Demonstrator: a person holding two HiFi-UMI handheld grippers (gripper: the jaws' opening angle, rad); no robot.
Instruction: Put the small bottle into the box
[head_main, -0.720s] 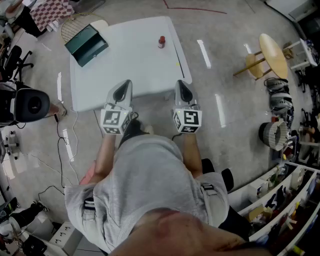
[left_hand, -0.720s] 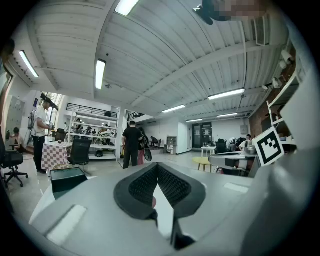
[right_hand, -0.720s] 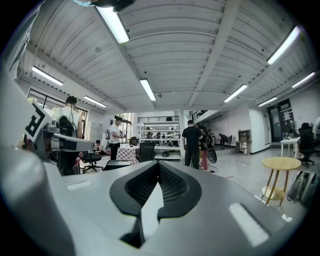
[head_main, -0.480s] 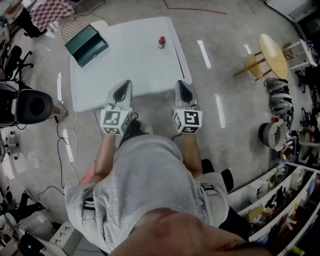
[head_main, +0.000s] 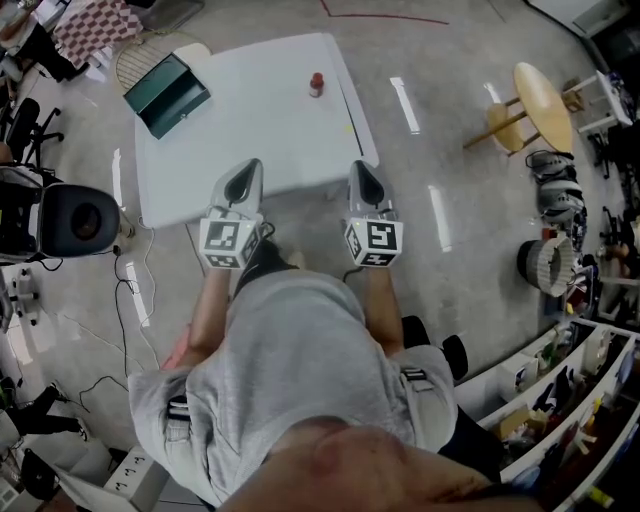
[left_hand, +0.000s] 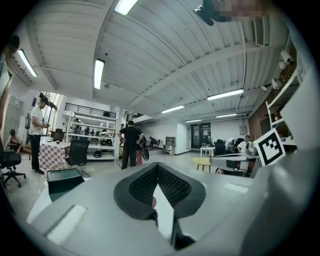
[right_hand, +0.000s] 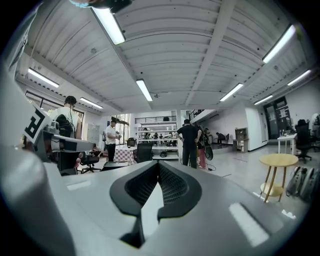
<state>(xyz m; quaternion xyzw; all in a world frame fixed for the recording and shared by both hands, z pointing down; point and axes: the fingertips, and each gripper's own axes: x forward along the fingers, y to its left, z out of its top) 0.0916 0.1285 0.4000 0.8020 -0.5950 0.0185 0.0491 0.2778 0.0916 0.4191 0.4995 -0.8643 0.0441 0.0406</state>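
The small bottle (head_main: 316, 84), pale with a red cap, stands upright near the far right edge of the white table (head_main: 270, 140). A dark green box (head_main: 166, 93) lies at the table's far left corner; it also shows as the green box (left_hand: 64, 179) in the left gripper view. My left gripper (head_main: 247, 170) and right gripper (head_main: 362, 170) hover side by side over the table's near edge, well short of the bottle. Both are shut with nothing between the jaws. In the left gripper view a bit of the red cap (left_hand: 153, 201) shows through the gap below the left gripper (left_hand: 157, 169). The right gripper (right_hand: 159, 169) points across the table.
A round wooden stool (head_main: 545, 105) stands on the floor to the right. Shelves with clutter (head_main: 560, 400) run along the lower right. Black equipment (head_main: 75, 215) and cables lie at the left. Several people (left_hand: 130, 145) stand in the room beyond the table.
The head view has shifted slightly, so the table, box and bottle sit a little higher and further left. Both grippers hold the same place, still shut.
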